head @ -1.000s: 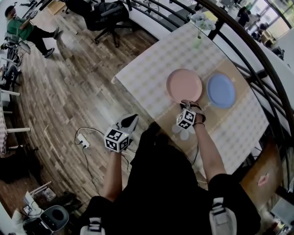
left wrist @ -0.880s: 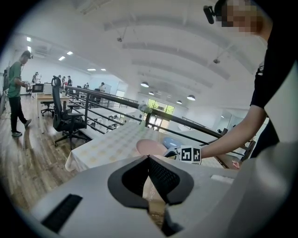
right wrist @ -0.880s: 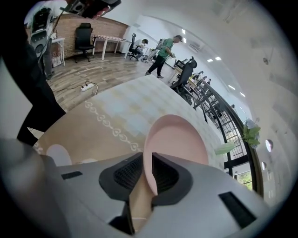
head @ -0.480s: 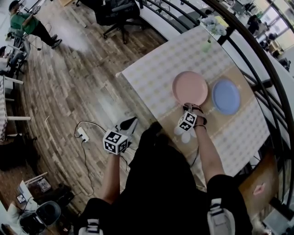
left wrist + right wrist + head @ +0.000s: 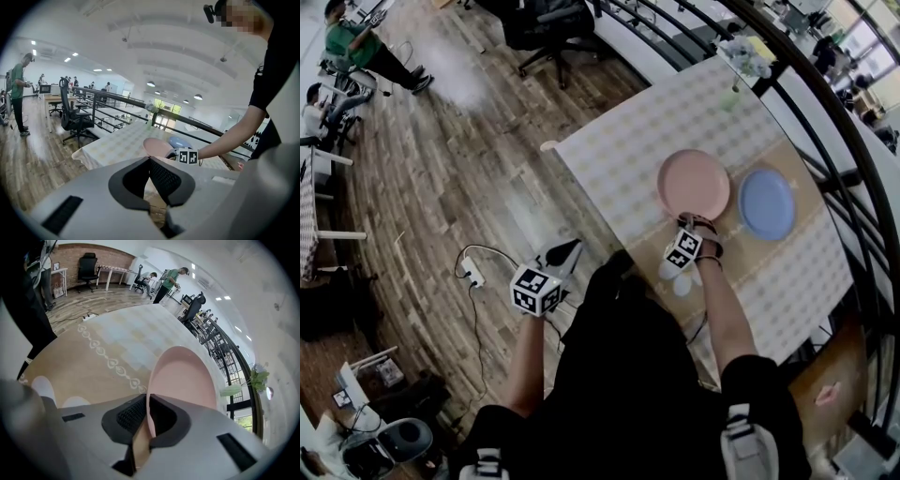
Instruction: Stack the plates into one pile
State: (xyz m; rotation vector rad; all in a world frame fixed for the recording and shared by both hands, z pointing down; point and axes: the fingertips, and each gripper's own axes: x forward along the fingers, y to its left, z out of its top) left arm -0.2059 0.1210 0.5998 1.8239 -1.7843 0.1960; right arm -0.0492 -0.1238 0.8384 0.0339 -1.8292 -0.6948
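Two plates are seen on a table [image 5: 642,131] covered with a pale checked cloth. A round pink plate [image 5: 694,183] lies on the tan band of the cloth, close to the table edge at which the person stands. A round blue plate [image 5: 767,203] lies just beside it on the same band, further along that edge to the person's right; a narrow gap is seen between the two rims.

The right gripper [image 5: 692,221] is pointed steeply down at the near rim of the pink plate. In the right gripper view its jaws have just been closing, and the thin rim of the plate [image 5: 183,376] is clamped between the ribbed pads [image 5: 131,414].

The left gripper [image 5: 572,246] is held off the table, past its left corner, over the wooden plank floor [image 5: 459,187]. In the left gripper view its jaws are seen brought together at the tips, with nothing between them; both plates are seen beyond them.
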